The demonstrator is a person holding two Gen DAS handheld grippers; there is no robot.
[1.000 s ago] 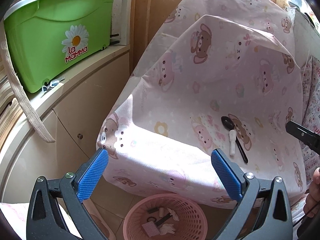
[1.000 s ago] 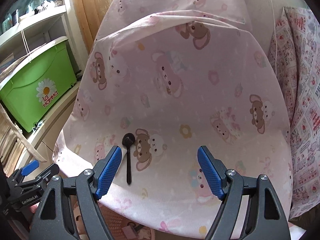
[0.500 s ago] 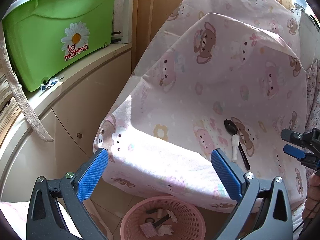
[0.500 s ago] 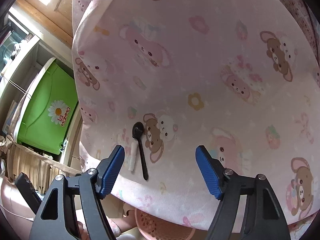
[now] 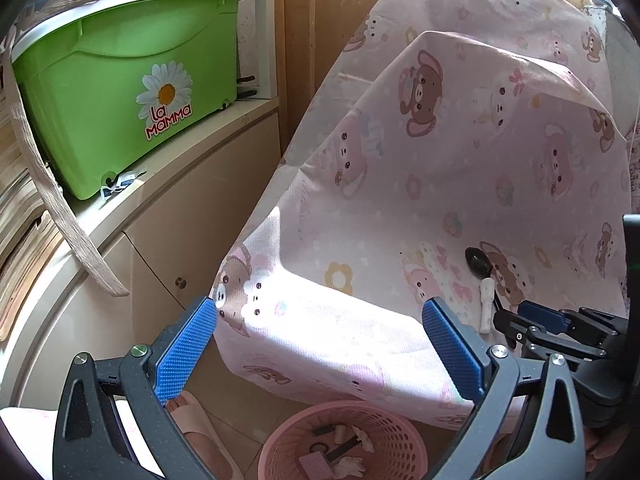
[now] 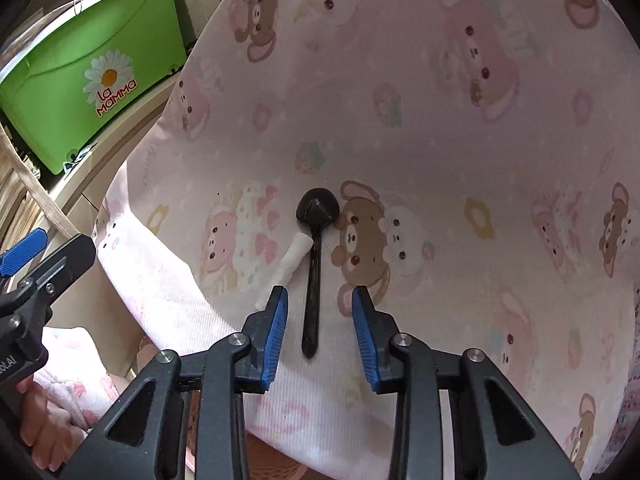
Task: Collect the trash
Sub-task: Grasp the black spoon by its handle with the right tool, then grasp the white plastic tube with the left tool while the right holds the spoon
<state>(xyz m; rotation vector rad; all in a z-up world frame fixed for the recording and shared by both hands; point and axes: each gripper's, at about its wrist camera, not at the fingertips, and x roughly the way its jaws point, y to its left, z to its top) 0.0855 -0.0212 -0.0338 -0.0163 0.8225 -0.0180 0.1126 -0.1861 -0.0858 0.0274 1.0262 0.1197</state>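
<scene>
A black plastic spoon (image 6: 314, 264) lies on the pink bear-print cloth (image 6: 440, 140), with a small white tube-shaped scrap (image 6: 294, 258) beside it on its left. My right gripper (image 6: 319, 312) is open, its blue pads on either side of the spoon's handle, not touching it. In the left wrist view the spoon (image 5: 478, 262) and white scrap (image 5: 486, 302) lie at the right, with the right gripper (image 5: 536, 320) just below them. My left gripper (image 5: 320, 352) is open and empty, above a pink basket (image 5: 344, 440) that holds several bits of trash.
A green La Mamma box (image 5: 128, 92) stands on a cream cabinet (image 5: 168, 232) at the left. The cloth-covered surface drops off at its front edge above the basket. A patterned fabric (image 6: 624, 420) lies at the far right.
My right gripper has moved down and in over the spoon and narrowed its jaws around the handle. The left gripper has barely moved.
</scene>
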